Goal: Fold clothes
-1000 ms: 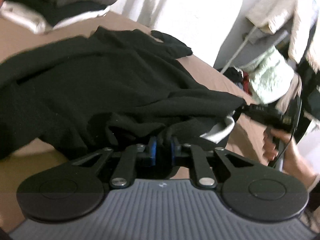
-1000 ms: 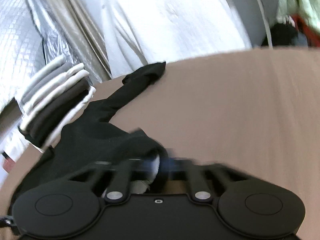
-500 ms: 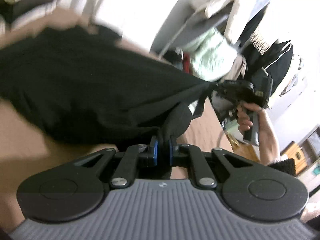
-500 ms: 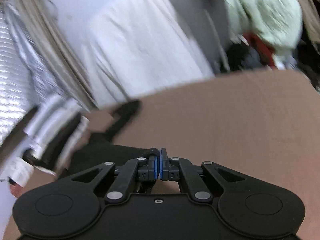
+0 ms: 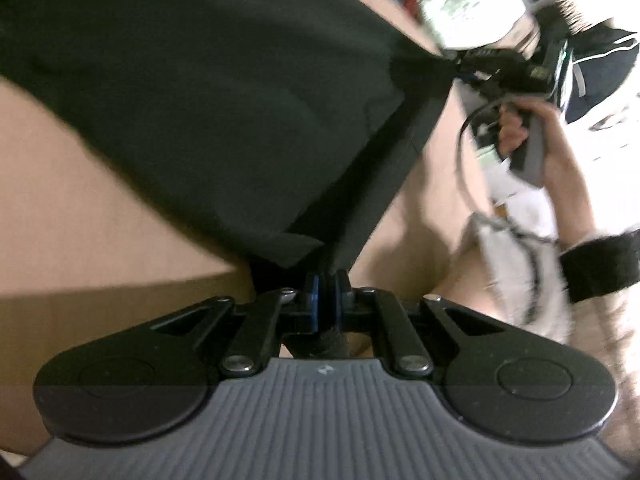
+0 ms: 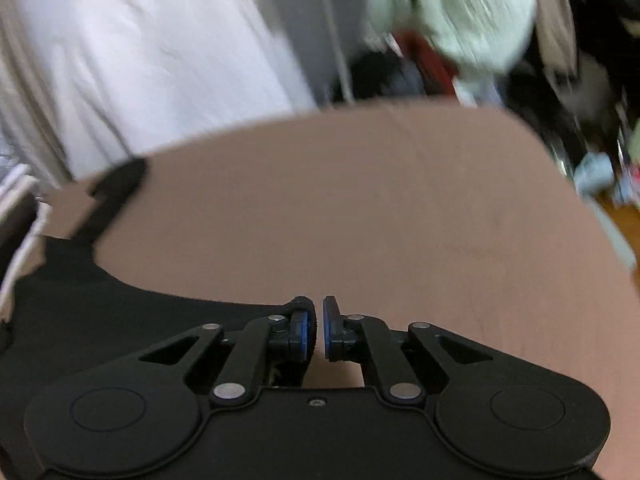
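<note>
A black garment (image 5: 208,92) hangs stretched over the brown table (image 5: 80,220). My left gripper (image 5: 326,286) is shut on its lower edge, with dark cloth bunched between the blue pads. In the left wrist view the cloth runs taut up to my right gripper (image 5: 460,66), held by a hand (image 5: 520,128). In the right wrist view the right gripper (image 6: 319,320) shows a narrow slit between its pads. Black fabric (image 6: 120,320) wraps the left finger and spreads away to the left. One sleeve (image 6: 116,184) lies on the table toward the far edge.
A stack of folded clothes (image 6: 16,204) sits at the table's far left. White cloth (image 6: 160,60) hangs behind the table. A pale green garment (image 6: 460,12) and dark clothes pile up at the back right. Bare brown tabletop (image 6: 360,208) lies ahead of the right gripper.
The crumpled black garment has been lifted and pulled out taut between the two grippers. Both views have swung right. The right pads, pressed together half a second ago, now show a slit.
</note>
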### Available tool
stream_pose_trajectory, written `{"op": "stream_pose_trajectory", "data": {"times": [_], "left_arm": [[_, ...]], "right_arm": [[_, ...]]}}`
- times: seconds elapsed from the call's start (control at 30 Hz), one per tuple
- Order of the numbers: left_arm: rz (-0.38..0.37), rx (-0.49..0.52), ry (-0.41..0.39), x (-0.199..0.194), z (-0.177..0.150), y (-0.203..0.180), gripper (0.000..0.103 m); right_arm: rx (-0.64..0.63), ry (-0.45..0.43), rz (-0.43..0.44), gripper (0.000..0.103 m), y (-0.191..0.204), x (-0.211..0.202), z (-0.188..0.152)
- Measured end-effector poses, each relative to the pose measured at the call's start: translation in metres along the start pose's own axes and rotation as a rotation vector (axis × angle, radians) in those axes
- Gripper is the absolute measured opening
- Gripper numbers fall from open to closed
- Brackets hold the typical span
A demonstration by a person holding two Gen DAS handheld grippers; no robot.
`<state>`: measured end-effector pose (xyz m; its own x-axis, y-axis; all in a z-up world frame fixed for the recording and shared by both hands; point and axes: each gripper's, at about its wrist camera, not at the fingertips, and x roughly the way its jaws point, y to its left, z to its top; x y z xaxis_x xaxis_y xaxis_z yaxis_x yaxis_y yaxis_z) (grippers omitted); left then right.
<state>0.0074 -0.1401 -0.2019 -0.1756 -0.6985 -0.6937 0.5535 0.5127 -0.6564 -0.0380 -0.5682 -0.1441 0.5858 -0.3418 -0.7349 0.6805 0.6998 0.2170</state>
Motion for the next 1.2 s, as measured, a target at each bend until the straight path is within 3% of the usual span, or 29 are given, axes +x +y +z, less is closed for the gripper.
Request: {"op": "stream_pose_trajectory", "data": {"times": [0.1,0.17,0.23,0.3,0.5,0.67,0.8,0.87,0.9,1.0,1.07,1.2], "left_arm": [[0.021,0.045,0.043,0.009,-0.009,-0.009,0.008],[0.004,0.035,0.053,0.009,-0.011,-0.01,0.008],[-0.01,0.009,0.059,0.007,-0.013,-0.006,0.007],[-0.016,-0.005,0.065,0.005,-0.015,0.0,0.007],[0.044,0.075,0.081,0.013,-0.009,-0.005,0.007],[0.088,0.154,0.055,0.016,-0.009,-0.01,0.016],[0.051,0.064,0.038,0.02,-0.004,0.001,0.018],[0.023,0.028,0.03,0.017,-0.005,0.003,0.005],[0.008,0.013,0.027,0.015,-0.007,0.003,0.004],[-0.093,-0.051,0.025,-0.001,-0.01,0.002,0.004],[-0.088,-0.038,0.034,-0.006,-0.011,0.0,0.004],[-0.079,-0.012,0.05,-0.015,-0.013,-0.005,0.005]], "right_arm": [[-0.029,0.033,-0.016,0.007,0.003,0.016,0.001],[-0.029,0.043,-0.004,0.015,0.004,0.018,0.006],[0.024,0.045,-0.024,0.045,-0.002,0.014,0.008],[0.083,0.07,-0.054,0.061,-0.01,0.008,0.003],[0.177,0.138,-0.019,0.065,-0.019,-0.006,-0.007],[0.256,0.161,0.024,0.07,-0.032,0.002,-0.01],[0.318,0.192,0.049,0.07,-0.043,0.01,-0.016],[0.362,0.167,0.085,0.07,-0.049,0.004,-0.017],[0.384,0.154,0.103,0.07,-0.052,0.001,-0.017],[0.579,0.117,0.217,0.07,-0.078,-0.004,-0.025],[0.638,0.084,0.2,0.07,-0.088,-0.011,-0.029],[0.451,0.036,0.184,0.07,-0.062,-0.02,-0.021]]}}
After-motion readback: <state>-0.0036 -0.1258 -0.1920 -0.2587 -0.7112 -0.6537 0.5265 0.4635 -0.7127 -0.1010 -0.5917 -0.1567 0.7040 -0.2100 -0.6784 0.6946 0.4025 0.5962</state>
